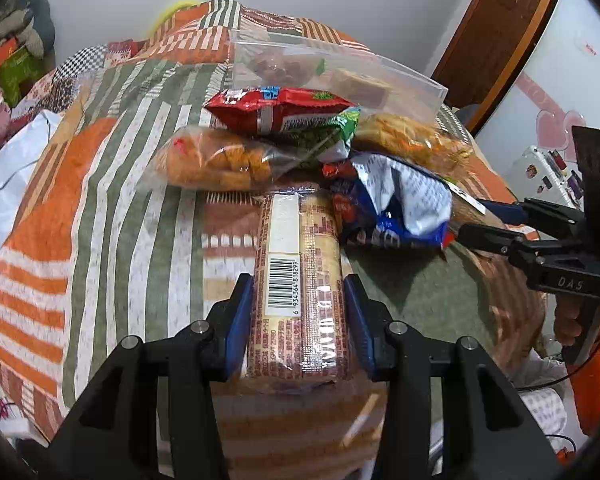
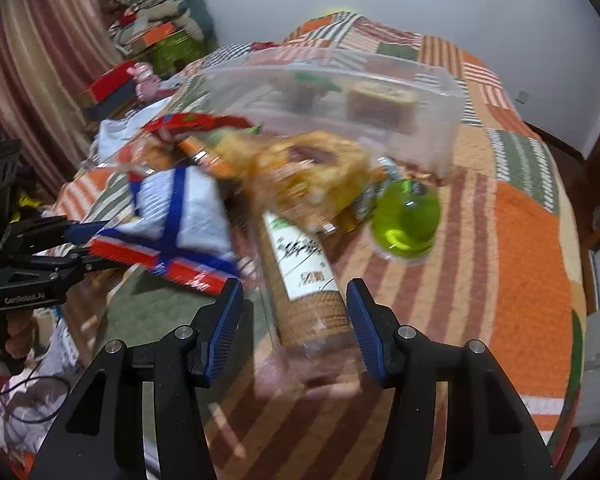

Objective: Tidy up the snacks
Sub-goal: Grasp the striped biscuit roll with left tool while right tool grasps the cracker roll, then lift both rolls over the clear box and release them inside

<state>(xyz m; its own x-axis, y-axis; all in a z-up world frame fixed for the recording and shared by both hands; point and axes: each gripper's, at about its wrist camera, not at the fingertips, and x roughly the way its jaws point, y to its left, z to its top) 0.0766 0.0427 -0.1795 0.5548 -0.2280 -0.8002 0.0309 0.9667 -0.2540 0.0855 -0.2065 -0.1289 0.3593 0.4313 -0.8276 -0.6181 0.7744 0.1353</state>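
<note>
On the patchwork quilt (image 1: 100,220) lies a heap of snack packs. My left gripper (image 1: 298,282) is shut on a long cracker pack (image 1: 300,240) with a barcode, its blue pads pressing both long sides. My right gripper (image 2: 294,286) stands open around a clear-wrapped biscuit roll (image 2: 304,276) with a white label. Its right pad is at the wrapper and a gap shows at the left pad; this view is blurred. A blue-and-white bag (image 1: 404,200) (image 2: 180,208) lies between the two. In the left wrist view the right gripper (image 1: 476,218) reaches in from the right.
Behind the packs stands a clear plastic box (image 1: 404,76) (image 2: 440,120) holding a few snacks. In front of it lie a red packet (image 1: 280,110), a bag of orange bites (image 1: 220,160), a yellow snack bag (image 2: 312,168) and a green jelly cup (image 2: 406,220). Clutter lines the bed's left edge.
</note>
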